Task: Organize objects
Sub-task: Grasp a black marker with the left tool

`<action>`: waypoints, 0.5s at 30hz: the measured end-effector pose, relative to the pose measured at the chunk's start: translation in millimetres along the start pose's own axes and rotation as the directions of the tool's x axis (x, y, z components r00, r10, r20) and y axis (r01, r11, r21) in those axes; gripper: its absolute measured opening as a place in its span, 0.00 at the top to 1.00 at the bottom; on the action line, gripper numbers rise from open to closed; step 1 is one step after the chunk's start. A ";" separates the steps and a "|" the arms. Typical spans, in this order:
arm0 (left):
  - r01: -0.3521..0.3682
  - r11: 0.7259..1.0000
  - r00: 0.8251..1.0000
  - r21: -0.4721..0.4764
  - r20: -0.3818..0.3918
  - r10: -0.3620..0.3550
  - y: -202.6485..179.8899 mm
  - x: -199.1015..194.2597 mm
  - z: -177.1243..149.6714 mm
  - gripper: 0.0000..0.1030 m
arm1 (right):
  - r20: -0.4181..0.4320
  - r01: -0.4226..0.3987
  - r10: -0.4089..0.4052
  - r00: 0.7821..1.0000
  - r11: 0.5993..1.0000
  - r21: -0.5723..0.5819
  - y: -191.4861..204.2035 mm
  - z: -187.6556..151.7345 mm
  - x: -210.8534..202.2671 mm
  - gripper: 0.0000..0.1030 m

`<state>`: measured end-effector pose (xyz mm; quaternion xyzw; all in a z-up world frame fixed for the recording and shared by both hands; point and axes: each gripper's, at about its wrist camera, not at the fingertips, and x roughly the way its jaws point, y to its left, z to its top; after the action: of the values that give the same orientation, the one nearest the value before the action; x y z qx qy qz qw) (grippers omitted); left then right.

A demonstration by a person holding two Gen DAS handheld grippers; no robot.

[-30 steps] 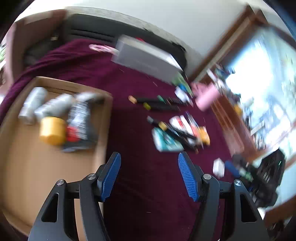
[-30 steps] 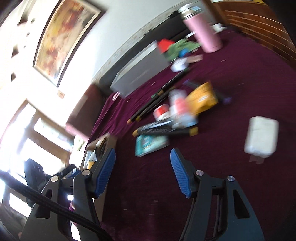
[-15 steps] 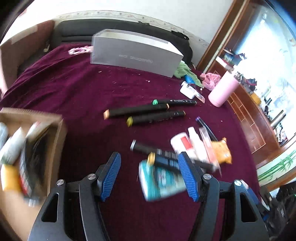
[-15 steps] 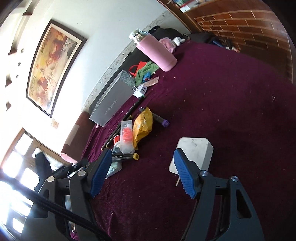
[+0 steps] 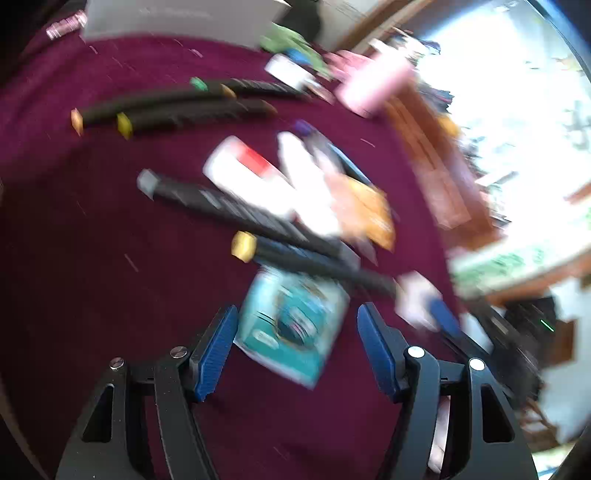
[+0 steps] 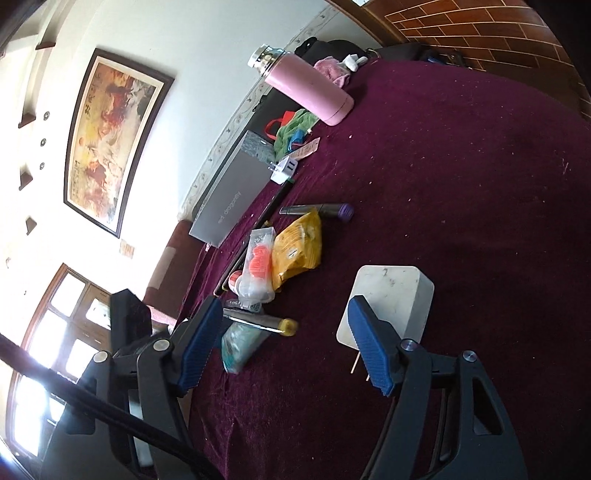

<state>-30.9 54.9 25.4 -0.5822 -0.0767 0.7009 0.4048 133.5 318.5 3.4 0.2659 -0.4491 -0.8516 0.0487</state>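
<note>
The left tongs (image 5: 295, 343) hang over a table (image 5: 92, 258) spread with a dark red cloth, their blue pads apart and gripping nothing. A teal packet (image 5: 291, 325) lies flat on the cloth between the pads, touching neither as far as the blur lets one judge. At 12 o'clock from the packet two black markers cross: one with a yellow cap (image 5: 306, 258), one with a grey cap (image 5: 221, 203). Beyond them, toward 12 and 1 o'clock, sit a white box with a red patch (image 5: 243, 166) and an orange pouch (image 5: 373, 214). At 11 o'clock lie more black markers (image 5: 177, 107), side by side. A pink bottle (image 5: 373, 85) stands at 1 o'clock, and a grey box (image 5: 177, 18) lies along the far edge at 12 o'clock.

The right tongs (image 6: 284, 343) are released too; their reading has crept up a little, and nothing is between the pads. A white charger (image 6: 391, 295) lies on the cloth just behind the right pad, its prongs showing beside it; whether pad and charger touch cannot be told. In this view the teal packet (image 6: 240, 343) shows at 9 o'clock of the charger, the orange pouch (image 6: 299, 247) at 11 o'clock, a clear pack with orange contents (image 6: 258, 262) beside it, and the pink bottle (image 6: 306, 88) far off at 12 o'clock.
</note>
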 end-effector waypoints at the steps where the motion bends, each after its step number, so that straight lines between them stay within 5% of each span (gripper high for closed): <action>1: 0.025 0.999 1.000 0.026 -0.001 -0.025 -6.2 -5.8 -6.8 0.42 | 0.000 0.000 0.000 1.000 1.000 0.000 0.0 -0.7 -0.4 0.32; 4: -0.105 0.989 0.992 0.101 0.083 0.097 -18.8 -26.7 -16.1 0.42 | 0.002 -0.003 0.003 1.000 1.000 0.003 -0.3 -1.7 -1.1 0.31; 6: -0.219 0.966 0.969 0.137 0.148 0.199 -24.0 -34.4 -16.3 0.41 | 0.003 -0.001 0.001 1.000 1.000 -0.001 0.2 -2.2 -0.9 0.30; 11: -0.461 0.869 0.870 0.181 0.283 0.403 -26.7 -35.5 -0.6 0.40 | -0.002 0.021 -0.022 1.000 0.999 -0.035 5.6 -4.7 0.8 0.30; 13: -0.497 0.855 0.847 0.148 0.296 0.441 -14.1 -36.9 11.8 0.40 | -0.001 0.026 -0.026 1.000 0.999 -0.042 6.5 -5.5 1.1 0.30; 15: -0.473 0.879 0.848 0.070 0.307 0.432 0.3 -36.6 31.3 0.40 | -0.001 0.027 -0.027 1.000 0.999 -0.044 6.6 -5.3 1.2 0.29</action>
<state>-58.8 42.0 62.5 -0.4473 0.0562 0.8559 0.2535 134.1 310.4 5.7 0.2716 -0.4264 -0.8617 0.0435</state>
